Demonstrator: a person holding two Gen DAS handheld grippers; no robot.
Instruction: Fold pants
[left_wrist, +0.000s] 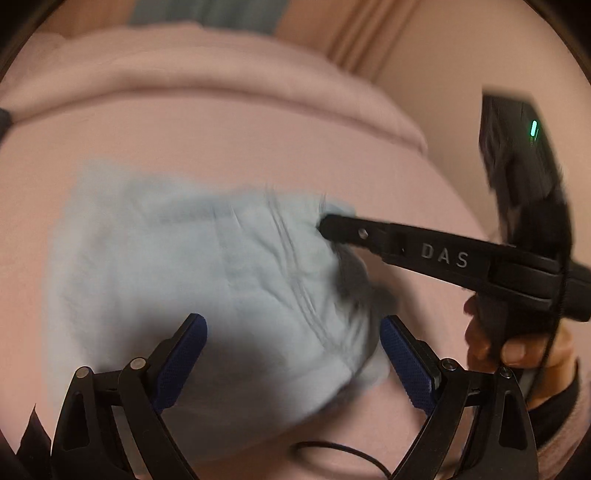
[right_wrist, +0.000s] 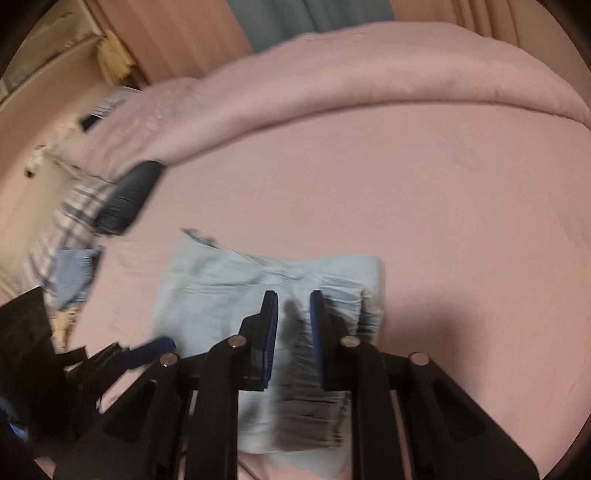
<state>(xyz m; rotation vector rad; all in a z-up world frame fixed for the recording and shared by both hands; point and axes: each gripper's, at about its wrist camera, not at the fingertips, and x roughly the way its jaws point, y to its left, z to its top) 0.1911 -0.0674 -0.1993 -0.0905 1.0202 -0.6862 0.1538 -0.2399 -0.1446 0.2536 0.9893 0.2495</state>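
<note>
The light blue pants (left_wrist: 207, 273) lie folded into a compact bundle on the pink bedsheet (left_wrist: 229, 147), the left gripper (left_wrist: 293, 356) spread wide above their near edge, the right gripper (right_wrist: 293, 328) angled down over the elastic waistband, jaws narrowly parted, seemingly to press the fold flat.
</note>
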